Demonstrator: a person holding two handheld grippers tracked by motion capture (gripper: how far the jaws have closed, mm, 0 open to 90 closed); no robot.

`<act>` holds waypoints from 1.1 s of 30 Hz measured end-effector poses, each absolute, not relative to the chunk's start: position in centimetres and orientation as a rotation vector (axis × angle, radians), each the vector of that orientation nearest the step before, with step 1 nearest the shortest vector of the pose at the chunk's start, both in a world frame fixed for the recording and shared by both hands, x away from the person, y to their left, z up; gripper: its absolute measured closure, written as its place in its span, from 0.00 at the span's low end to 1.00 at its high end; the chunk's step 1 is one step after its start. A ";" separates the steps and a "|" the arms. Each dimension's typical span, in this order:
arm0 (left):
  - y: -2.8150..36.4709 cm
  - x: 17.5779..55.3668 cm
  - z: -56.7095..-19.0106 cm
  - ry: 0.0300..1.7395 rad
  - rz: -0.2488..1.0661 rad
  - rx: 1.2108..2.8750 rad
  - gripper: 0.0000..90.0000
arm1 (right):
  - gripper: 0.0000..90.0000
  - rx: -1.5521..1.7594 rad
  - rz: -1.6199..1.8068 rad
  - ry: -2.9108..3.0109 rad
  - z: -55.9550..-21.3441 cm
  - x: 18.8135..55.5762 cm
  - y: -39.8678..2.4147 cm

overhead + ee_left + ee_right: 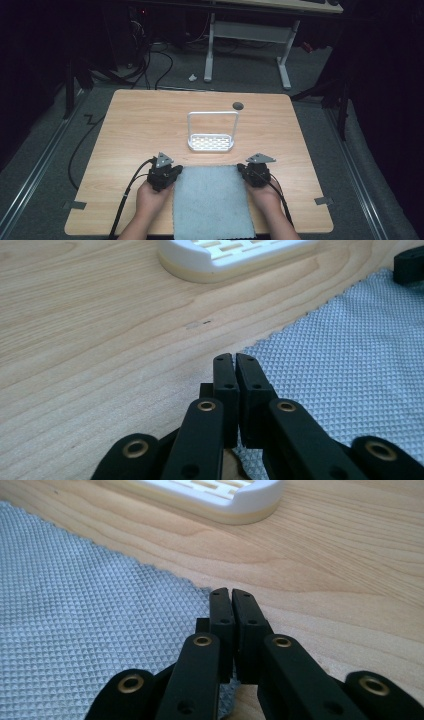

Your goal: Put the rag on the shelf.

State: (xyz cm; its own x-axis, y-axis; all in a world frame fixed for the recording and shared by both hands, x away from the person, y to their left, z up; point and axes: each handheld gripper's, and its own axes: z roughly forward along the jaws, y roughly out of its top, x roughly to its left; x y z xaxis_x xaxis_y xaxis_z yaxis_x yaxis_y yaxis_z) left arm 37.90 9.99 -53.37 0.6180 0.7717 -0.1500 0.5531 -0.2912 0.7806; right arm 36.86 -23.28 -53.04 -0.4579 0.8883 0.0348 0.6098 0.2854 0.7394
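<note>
Closed left gripper [235, 360] at cloth [350, 365] corner — rack handle [212, 114] seen overhead.

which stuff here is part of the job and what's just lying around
In play, likely:
- grey waffle-textured cloth
- left gripper and right gripper, jaws closed at its far corners
- white slotted tray with wire handle, possibly

Lying about:
- white-legged desk
- floor cables

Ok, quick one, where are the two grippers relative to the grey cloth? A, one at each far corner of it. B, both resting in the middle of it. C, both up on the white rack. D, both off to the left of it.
A: the left gripper sits at the far left corner of the grey cloth and the right gripper at its far right corner, both short of the white rack.
</note>
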 end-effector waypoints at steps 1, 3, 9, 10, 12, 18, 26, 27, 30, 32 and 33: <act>10.1 37.8 -53.3 1.043 0.323 1.970 0.98 | 0.99 1.349 1.011 2.159 -53.0 36.8 -23.4; 10.2 37.7 -53.3 1.035 0.327 1.957 0.98 | 0.99 1.318 1.043 2.124 -52.7 36.3 -23.4; 10.3 37.0 -53.1 0.977 0.370 1.932 0.98 | 0.99 1.269 1.064 2.098 -52.2 35.4 -23.3; 10.4 37.0 -53.1 0.975 0.370 1.930 0.98 | 0.99 1.262 1.063 2.098 -52.2 35.3 -23.3; 10.5 36.6 -53.0 0.959 0.382 1.907 0.98 | 0.99 1.239 1.081 2.070 -51.9 34.6 -23.2; 10.9 36.1 -52.8 0.929 0.424 1.848 0.98 | 0.99 1.203 1.148 1.997 -50.9 33.5 -23.1; 11.3 35.3 -51.6 0.917 0.437 1.763 0.98 | 0.99 1.130 1.197 1.918 -49.4 32.1 -22.8; 11.3 35.1 -51.3 0.923 0.444 1.744 0.98 | 0.99 1.122 1.202 1.905 -49.2 32.0 -22.9; 11.4 34.6 -50.4 0.938 0.459 1.698 0.98 | 0.99 1.119 1.214 1.866 -48.6 31.7 -22.8; 11.3 34.4 -50.0 0.938 0.470 1.689 0.98 | 0.99 1.113 1.217 1.857 -48.4 31.6 -22.9; 11.2 33.9 -49.4 0.932 0.491 1.671 0.98 | 0.99 1.096 1.232 1.834 -47.8 31.3 -22.9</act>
